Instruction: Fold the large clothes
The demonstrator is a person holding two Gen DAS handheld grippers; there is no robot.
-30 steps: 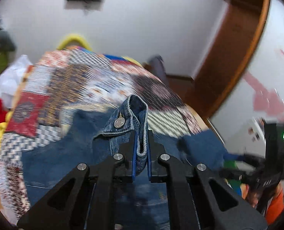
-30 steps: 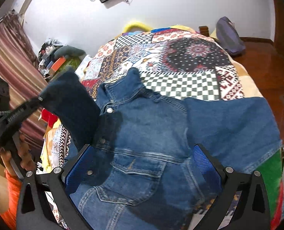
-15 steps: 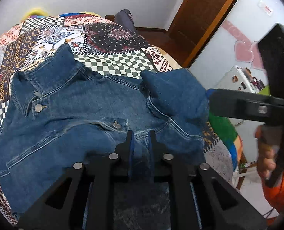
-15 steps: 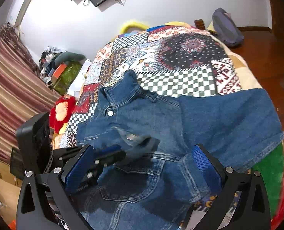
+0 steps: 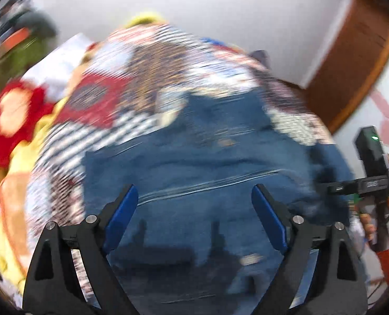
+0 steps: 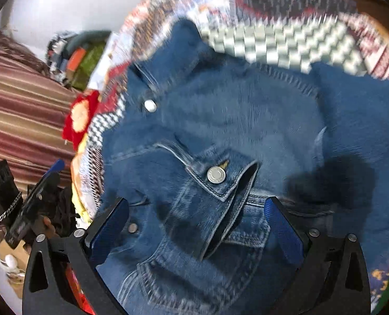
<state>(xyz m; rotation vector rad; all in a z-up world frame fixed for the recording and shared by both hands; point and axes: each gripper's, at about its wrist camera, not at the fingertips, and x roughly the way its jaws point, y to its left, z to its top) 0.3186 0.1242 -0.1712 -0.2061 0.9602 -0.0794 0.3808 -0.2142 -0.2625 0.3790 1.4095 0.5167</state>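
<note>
A blue denim jacket (image 6: pixel 220 120) lies spread on a patchwork bedspread (image 6: pixel 286 34), collar toward the far side. One sleeve is folded across the front, its buttoned cuff (image 6: pixel 220 181) lying just ahead of my right gripper (image 6: pixel 195 218), which is open and empty above it. The other sleeve (image 6: pixel 364 120) lies out to the right. The left wrist view is blurred: my left gripper (image 5: pixel 194 204) is open and empty over the jacket (image 5: pixel 194 157). The left gripper also shows at the left edge of the right wrist view (image 6: pixel 47 178).
A red and yellow soft toy (image 6: pixel 80 118) and piled things (image 6: pixel 81 55) lie left of the bed. A striped curtain (image 6: pixel 18 99) hangs at far left. A wooden door (image 5: pixel 351 60) stands at the right, with the right gripper's body (image 5: pixel 372 173) beside the bed.
My left gripper let go of the sleeve cuff, opened, and swung away to the left. The cuff now lies on the jacket front. My right gripper moved in closer over the jacket.
</note>
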